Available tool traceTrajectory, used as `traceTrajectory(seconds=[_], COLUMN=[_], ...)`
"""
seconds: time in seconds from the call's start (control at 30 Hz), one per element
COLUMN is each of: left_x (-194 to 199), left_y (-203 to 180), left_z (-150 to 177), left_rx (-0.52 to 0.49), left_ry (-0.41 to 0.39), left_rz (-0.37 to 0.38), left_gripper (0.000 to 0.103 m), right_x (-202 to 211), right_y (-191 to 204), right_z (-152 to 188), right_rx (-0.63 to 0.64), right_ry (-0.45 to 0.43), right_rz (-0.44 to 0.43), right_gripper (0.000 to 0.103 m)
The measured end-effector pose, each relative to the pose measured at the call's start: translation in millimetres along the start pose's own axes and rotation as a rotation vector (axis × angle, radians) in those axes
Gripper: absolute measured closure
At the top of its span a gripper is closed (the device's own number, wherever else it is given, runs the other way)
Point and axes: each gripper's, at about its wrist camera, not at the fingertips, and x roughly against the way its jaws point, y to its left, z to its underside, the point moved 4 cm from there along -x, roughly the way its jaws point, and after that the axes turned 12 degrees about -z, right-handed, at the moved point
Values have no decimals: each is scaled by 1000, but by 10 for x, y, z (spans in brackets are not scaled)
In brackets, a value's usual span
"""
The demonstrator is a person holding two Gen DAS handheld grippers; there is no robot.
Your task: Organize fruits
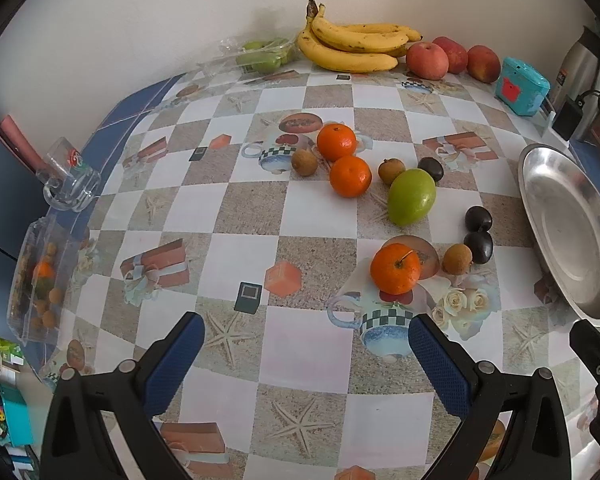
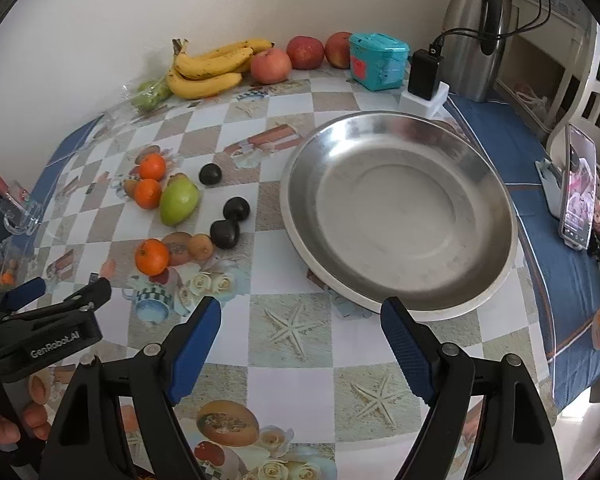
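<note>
On the tabletop both the left gripper and right gripper gape wide, empty (round tangerine could easily roll off if nudged).

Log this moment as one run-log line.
left gripper open, empty | right gripper open, empty | steel plate empty | oranges on table

back edge of table: bananas, apples beside them
middle: loose fruit cluster
right edge: metal plate, fruit just left of it
</note>
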Motion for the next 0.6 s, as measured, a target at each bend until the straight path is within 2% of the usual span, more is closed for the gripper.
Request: traceTrajectory(seconds=[0.6], left_x=[18], left_y=[-14], left_z=[-16], left_rx=[-9], left_ry=[-5], left_rz=[-5], left_gripper=[0], right_x=[-2], right_y=[-5], right_z=[0], right_rx=[6], right_ry=[-3], right_rz=[21], right_gripper=[20])
